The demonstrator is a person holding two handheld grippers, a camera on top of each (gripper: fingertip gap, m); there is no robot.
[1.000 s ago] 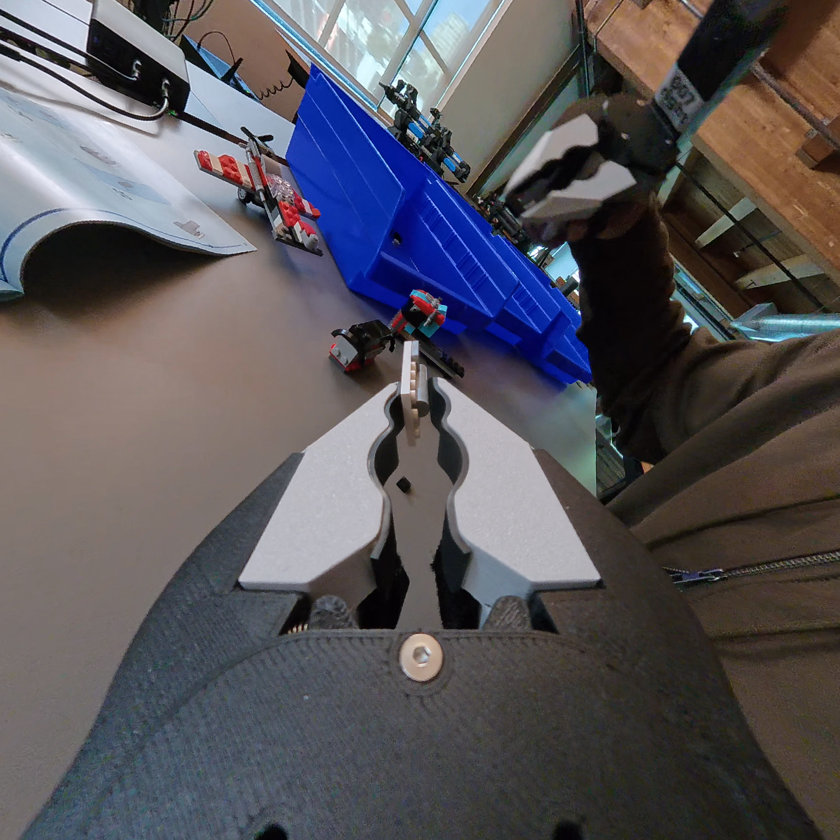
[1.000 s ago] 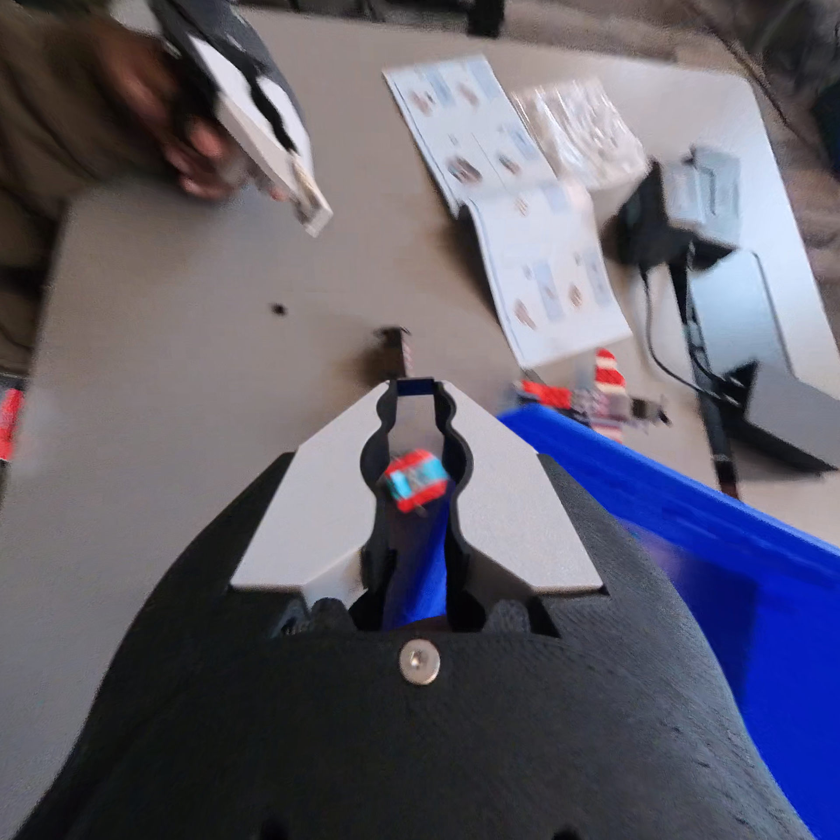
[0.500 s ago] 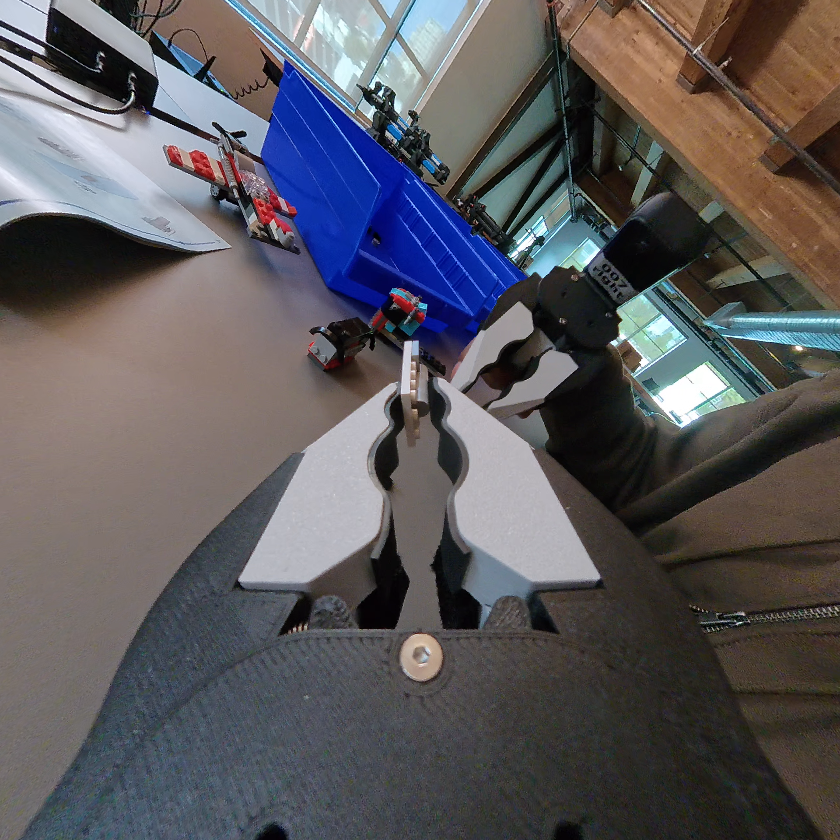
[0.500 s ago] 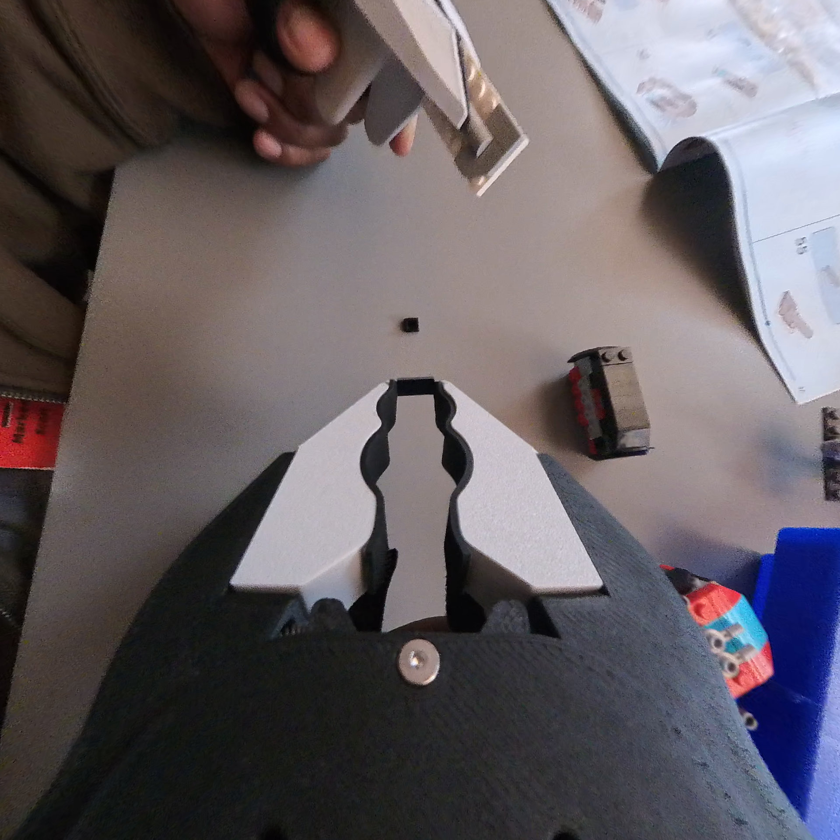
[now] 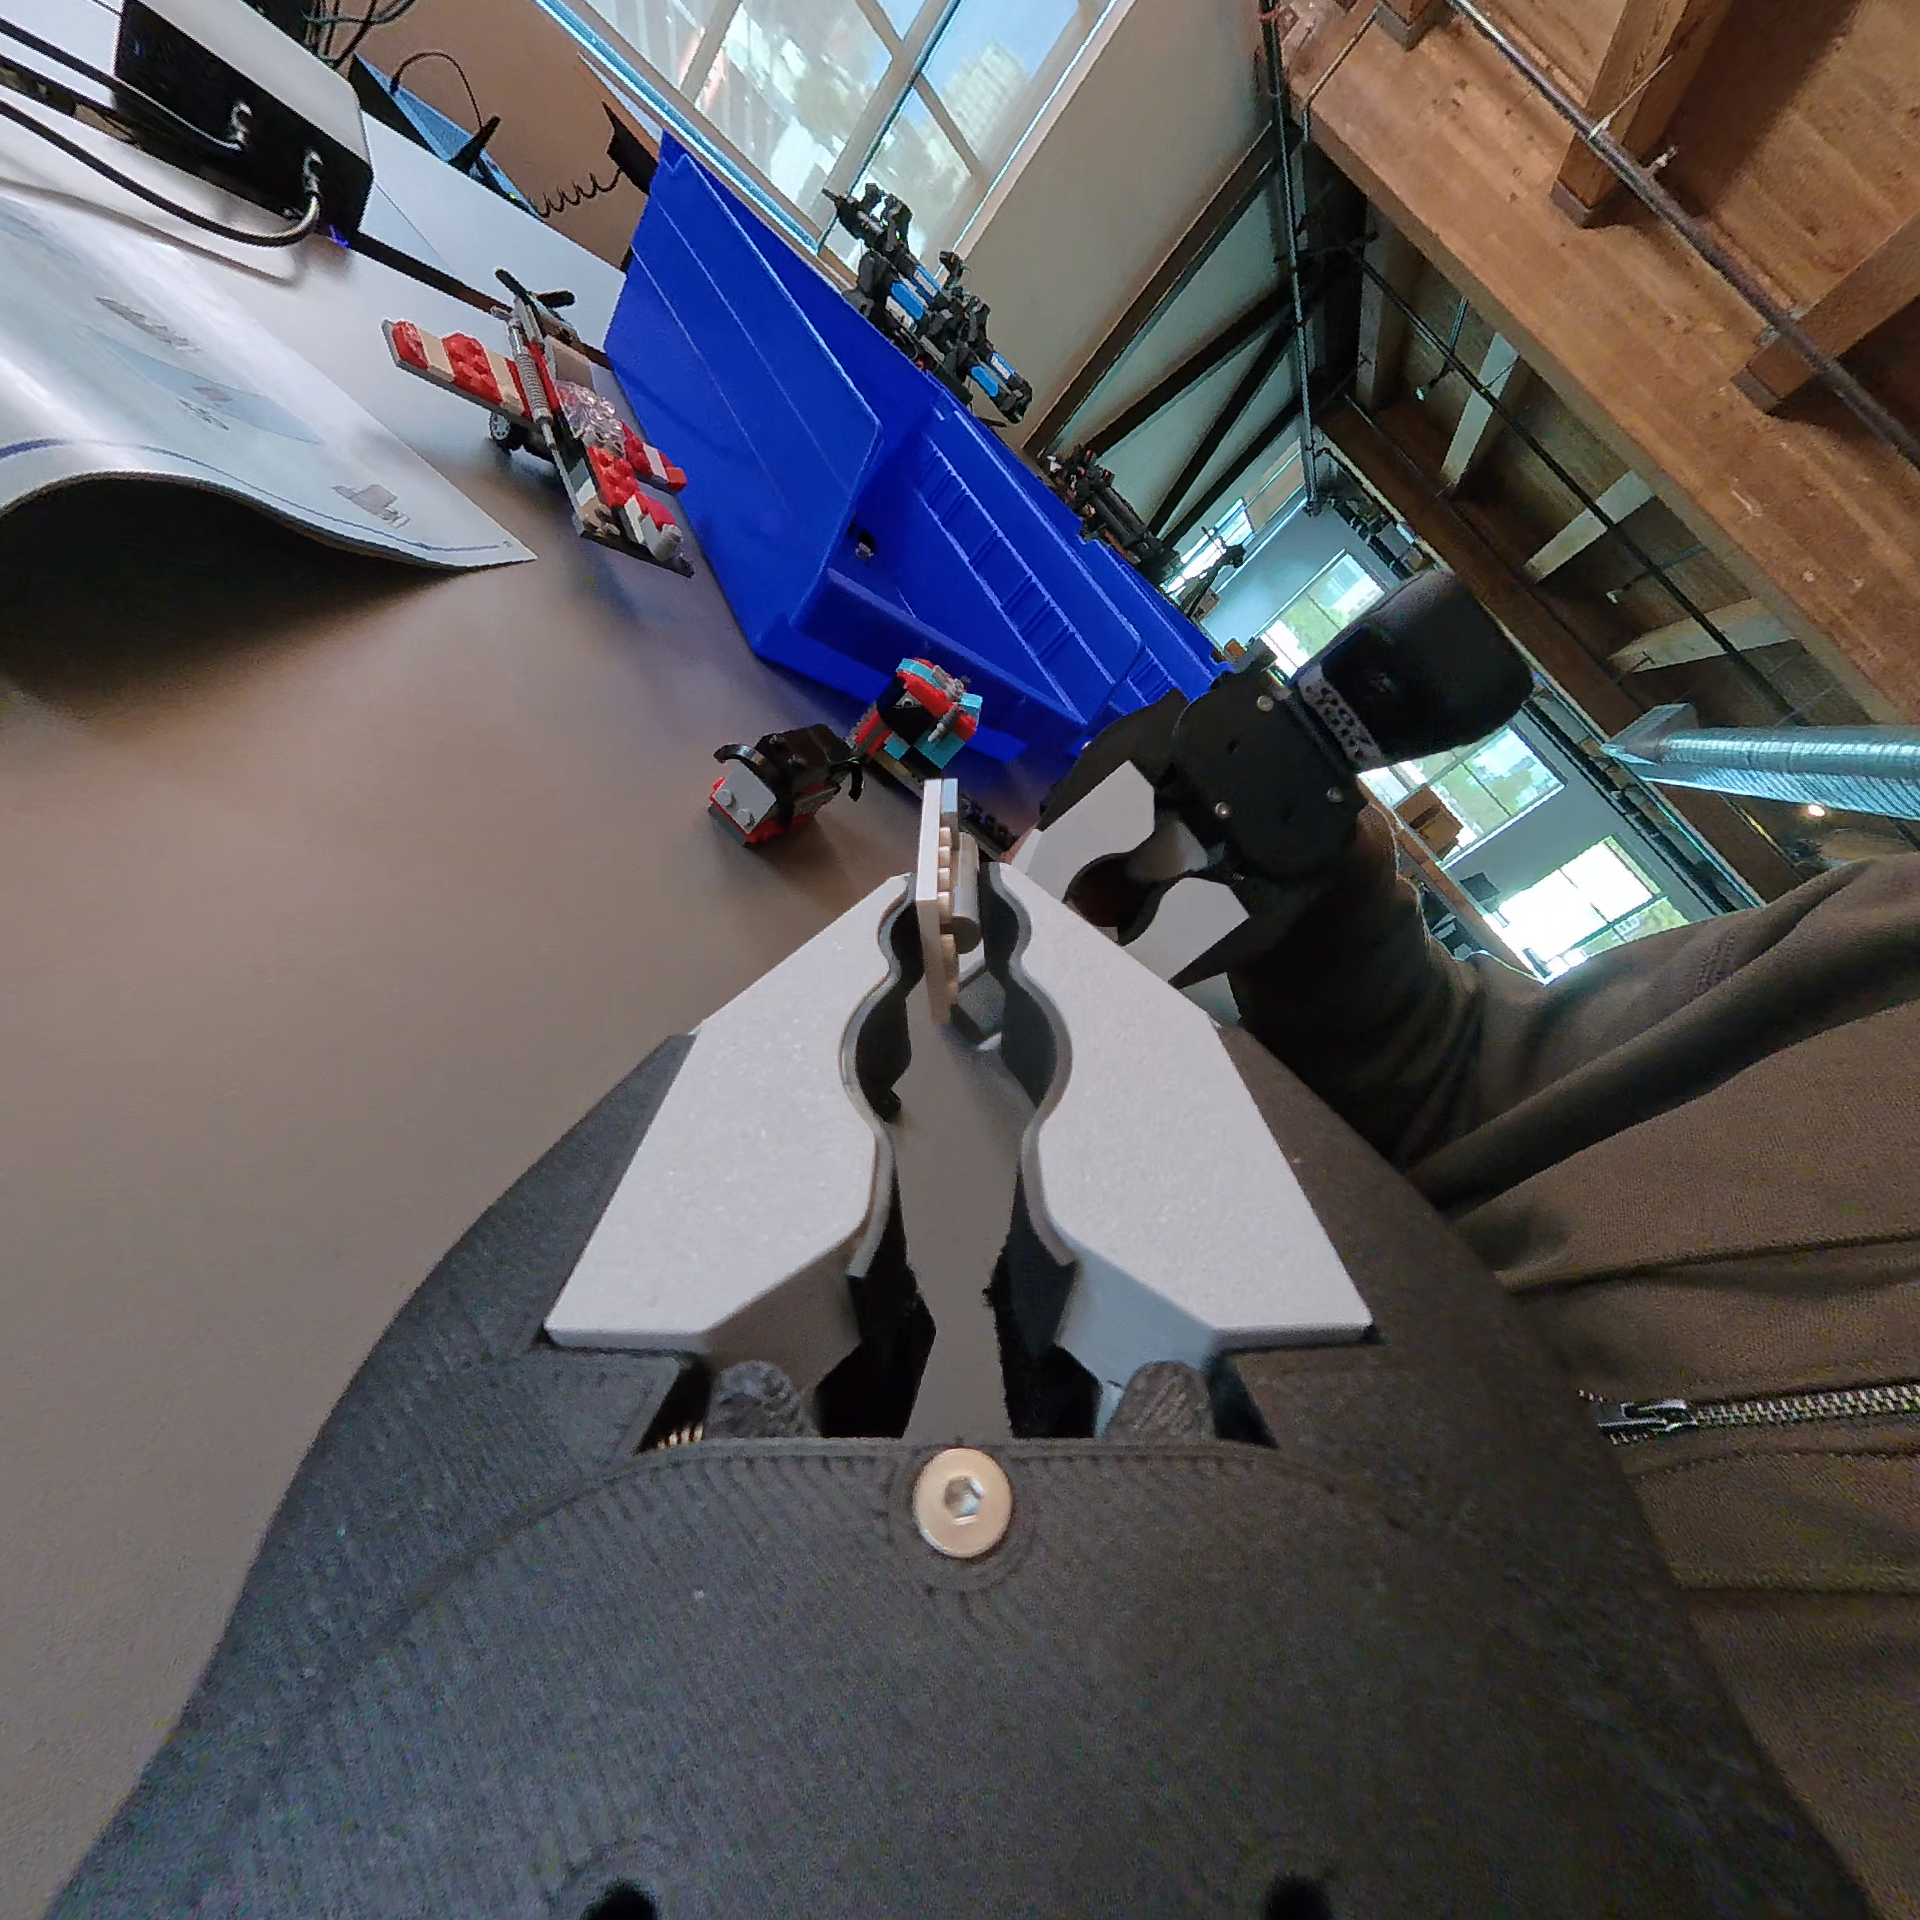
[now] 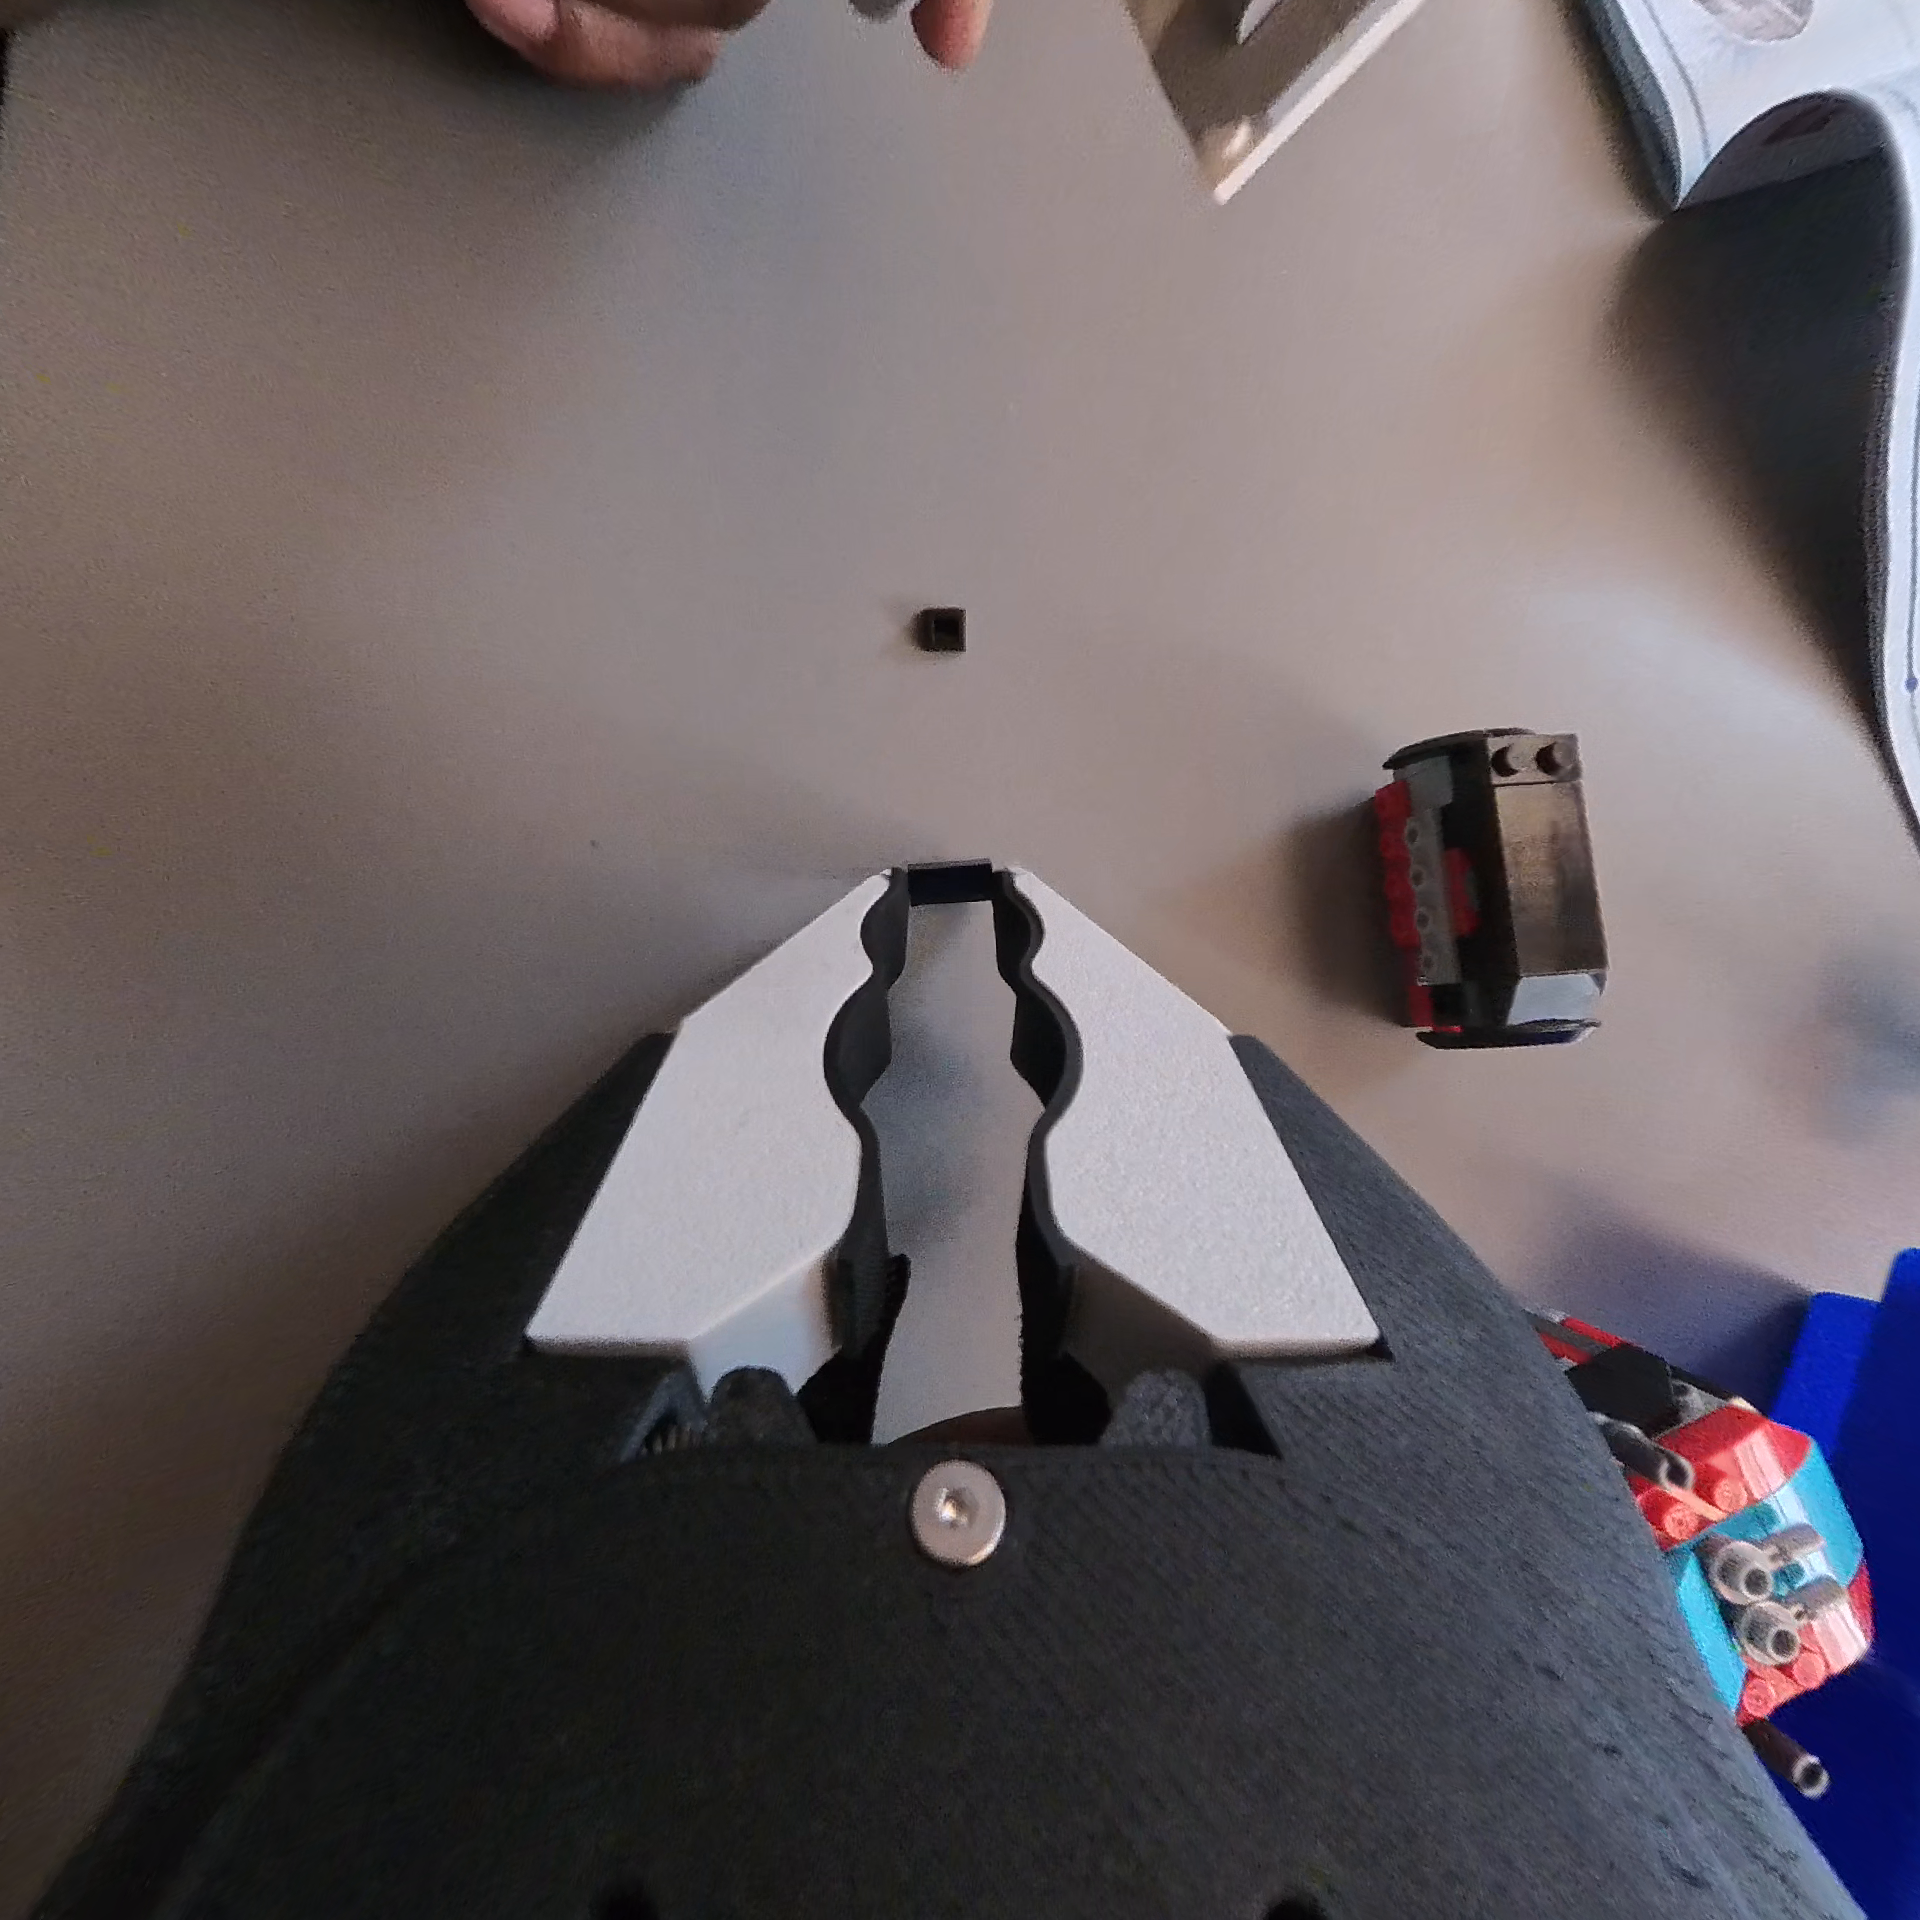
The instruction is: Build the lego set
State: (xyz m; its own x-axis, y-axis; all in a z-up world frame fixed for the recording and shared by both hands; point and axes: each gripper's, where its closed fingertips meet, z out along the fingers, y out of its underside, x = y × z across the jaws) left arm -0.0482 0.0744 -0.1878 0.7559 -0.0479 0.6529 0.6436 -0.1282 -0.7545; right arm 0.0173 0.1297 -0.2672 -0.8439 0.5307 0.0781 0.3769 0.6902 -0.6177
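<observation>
My left gripper point(image 5: 951, 914) was closed on a thin pale plate point(image 5: 938, 904) with a grey piece stuck to its studs, both fingers pressing its flat faces. The plate's long axis ran straight out past my fingertips, standing on edge.

My right gripper point(image 6: 949, 883) was clamped on a small black brick point(image 6: 949, 881), pinched right at the tips with its width across the fingers.

In the left view my right gripper point(image 5: 1138, 873) sat just to the right of the plate, near, not touching. In the right view the plate point(image 6: 1273, 99) was well ahead and a bit right.

A tiny black piece point(image 6: 941, 630) lay on the table point(image 6: 416, 520) dead ahead of my right gripper, between it and the plate.
</observation>
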